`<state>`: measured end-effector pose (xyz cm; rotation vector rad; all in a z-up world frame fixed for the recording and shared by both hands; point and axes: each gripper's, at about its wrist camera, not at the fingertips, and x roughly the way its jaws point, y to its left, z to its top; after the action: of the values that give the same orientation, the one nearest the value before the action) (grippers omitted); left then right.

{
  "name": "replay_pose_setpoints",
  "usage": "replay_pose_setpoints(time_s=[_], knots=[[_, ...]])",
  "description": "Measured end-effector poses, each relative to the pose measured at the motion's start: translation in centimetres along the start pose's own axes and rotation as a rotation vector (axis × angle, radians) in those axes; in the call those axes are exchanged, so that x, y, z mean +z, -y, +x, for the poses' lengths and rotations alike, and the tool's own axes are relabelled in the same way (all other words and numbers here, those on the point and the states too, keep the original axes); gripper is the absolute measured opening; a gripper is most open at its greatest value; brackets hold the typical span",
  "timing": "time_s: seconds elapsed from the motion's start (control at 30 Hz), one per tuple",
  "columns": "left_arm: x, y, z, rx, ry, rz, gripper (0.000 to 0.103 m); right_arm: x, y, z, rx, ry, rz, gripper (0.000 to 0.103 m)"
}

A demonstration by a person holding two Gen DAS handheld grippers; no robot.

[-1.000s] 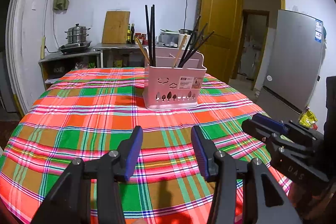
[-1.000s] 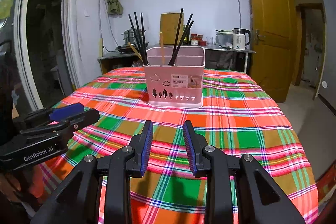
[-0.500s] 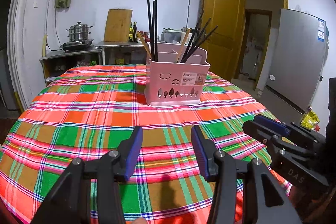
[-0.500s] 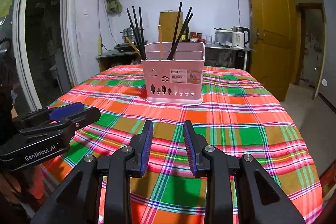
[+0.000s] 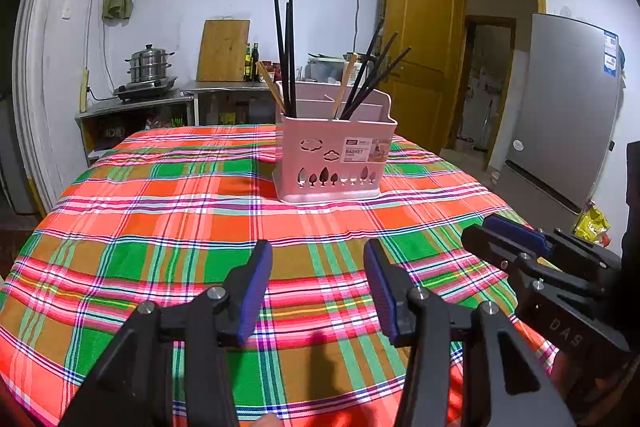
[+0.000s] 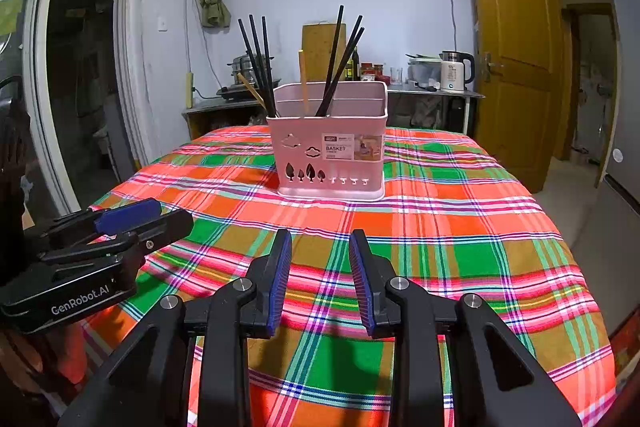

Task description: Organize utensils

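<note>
A pink utensil basket stands upright on the plaid-covered table, also in the right wrist view. Several black chopsticks and two wooden ones stand in its compartments. My left gripper is open and empty, held over the table's near part, well short of the basket. My right gripper is open and empty, also short of the basket. The right gripper shows at the right of the left wrist view; the left one shows at the left of the right wrist view.
Behind the table a counter holds a steel steamer pot, a cutting board, bottles and a kettle. A wooden door and a grey fridge stand to the right.
Both grippers have dropped lower and tilted up slightly, so the basket sits lower in both views. Both stay open and empty.
</note>
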<state>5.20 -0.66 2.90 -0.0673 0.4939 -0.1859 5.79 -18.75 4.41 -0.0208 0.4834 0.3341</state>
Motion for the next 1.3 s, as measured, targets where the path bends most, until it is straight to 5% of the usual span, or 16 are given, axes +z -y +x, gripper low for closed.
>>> replay_pose_setpoints(time_s=[1.3], knots=[[-0.05, -0.09, -0.13, 0.017, -0.001, 0.003, 0.05, 0.1, -0.02, -0.28, -0.004, 0.001, 0.004, 0.031]])
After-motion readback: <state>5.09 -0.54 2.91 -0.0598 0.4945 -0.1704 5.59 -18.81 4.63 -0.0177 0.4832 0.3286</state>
